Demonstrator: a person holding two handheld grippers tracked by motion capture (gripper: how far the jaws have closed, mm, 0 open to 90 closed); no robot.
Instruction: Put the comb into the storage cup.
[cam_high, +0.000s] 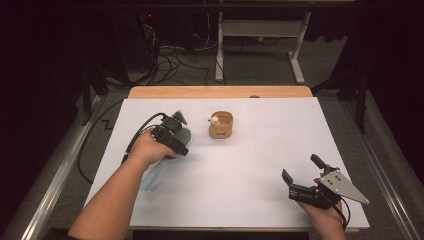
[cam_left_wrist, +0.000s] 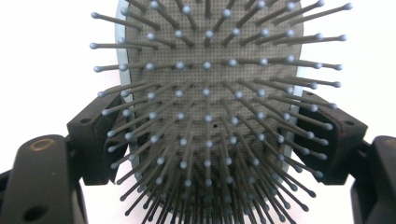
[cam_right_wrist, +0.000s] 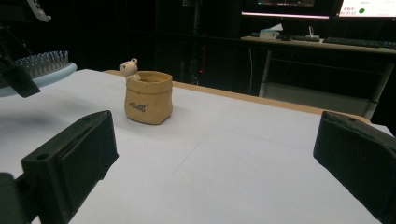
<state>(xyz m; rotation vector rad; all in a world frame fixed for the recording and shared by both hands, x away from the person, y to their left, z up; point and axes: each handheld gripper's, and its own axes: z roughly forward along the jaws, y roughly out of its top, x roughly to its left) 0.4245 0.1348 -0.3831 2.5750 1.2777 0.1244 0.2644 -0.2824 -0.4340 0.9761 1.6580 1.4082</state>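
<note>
**Left gripper clamps a hairbrush; right gripper waits open**

The pale blue paddle hairbrush with grey ball-tipped bristles (cam_left_wrist: 210, 93) sits at the left of the white table (cam_high: 260, 165), its handle running toward the near-left edge. The left gripper (cam_high: 176, 131) holds it by the head: in the left gripper view the two black jaws press against either side of the bristle pad, bristles facing the camera. Just to the right of the brush head, a little farther back, stands a small tan sack-shaped pot with a bear figure on its rim (cam_high: 221, 125), apart from both grippers. The right gripper (cam_high: 302, 172) hovers at the near-right corner, jaws spread wide and holding nothing, pointed toward the pot.
</note>
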